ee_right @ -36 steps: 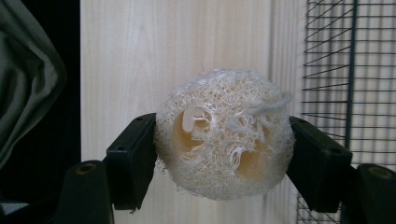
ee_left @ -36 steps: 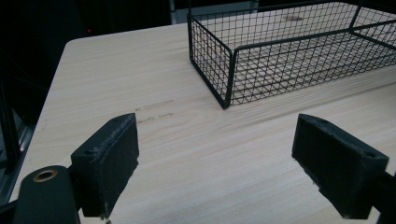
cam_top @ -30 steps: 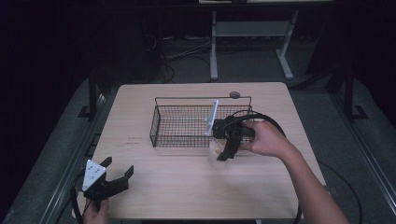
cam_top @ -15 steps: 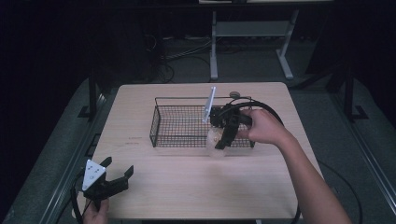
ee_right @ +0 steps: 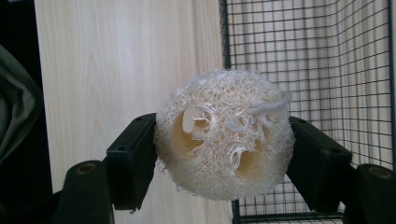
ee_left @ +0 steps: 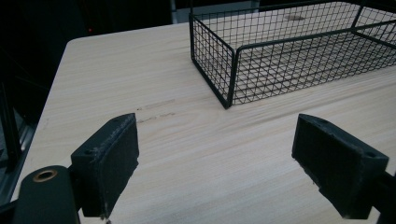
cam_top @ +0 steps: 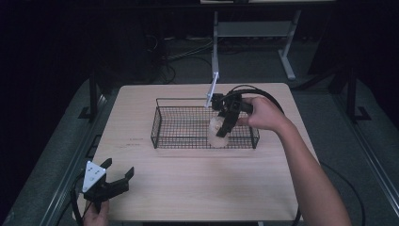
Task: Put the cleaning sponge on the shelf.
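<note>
My left gripper [cam_top: 115,181] idled low at the surface's [cam_top: 197,188] near-left corner, fingers [ee_left: 108,161] spread on nothing, while my right gripper [cam_top: 225,127] — arm reaching forward, pointing down — pinched the loofah [ee_right: 224,133] at the wire basket's [cam_top: 162,127] near wall, apparently mid-placement—lowering and release looked next.
</note>
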Motion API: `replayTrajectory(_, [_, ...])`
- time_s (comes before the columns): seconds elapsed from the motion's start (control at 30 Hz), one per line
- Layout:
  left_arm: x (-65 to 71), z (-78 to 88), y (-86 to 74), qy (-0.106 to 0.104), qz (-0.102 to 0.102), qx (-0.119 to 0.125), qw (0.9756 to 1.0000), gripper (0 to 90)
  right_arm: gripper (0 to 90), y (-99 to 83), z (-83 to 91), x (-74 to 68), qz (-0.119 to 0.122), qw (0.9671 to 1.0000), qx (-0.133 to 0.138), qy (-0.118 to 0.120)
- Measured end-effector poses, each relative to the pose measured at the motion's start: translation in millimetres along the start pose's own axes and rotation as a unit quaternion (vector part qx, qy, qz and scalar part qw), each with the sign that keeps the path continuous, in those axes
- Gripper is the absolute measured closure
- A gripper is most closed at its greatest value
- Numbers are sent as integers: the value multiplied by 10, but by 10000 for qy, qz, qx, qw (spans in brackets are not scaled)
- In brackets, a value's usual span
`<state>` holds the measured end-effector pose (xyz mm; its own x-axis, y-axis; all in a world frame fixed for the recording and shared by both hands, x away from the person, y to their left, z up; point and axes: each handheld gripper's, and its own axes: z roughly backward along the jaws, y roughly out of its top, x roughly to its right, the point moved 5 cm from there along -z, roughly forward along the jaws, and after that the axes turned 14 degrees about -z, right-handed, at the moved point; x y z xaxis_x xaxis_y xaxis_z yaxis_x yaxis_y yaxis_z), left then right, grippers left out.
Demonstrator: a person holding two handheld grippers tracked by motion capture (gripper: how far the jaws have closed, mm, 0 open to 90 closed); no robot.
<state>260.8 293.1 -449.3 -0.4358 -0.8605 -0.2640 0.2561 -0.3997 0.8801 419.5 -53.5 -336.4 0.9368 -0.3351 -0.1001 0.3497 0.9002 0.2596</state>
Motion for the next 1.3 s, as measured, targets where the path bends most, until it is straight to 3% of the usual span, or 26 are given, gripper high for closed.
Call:
replayTrajectory(0.57, [11,-8,5,-22,-12,8,10000,141,294,133,71,387,-457,9989,36,-1])
replayTrajectory(0.9, [14,-8,6,-33,-40,4,10000,140,294,145,-97,587,-675,9977,-53,-52])
replayTrajectory(1.3, [7,-6,6,-24,-21,25,10000,140,294,137,-218,691,-762,9970,-118,-105])
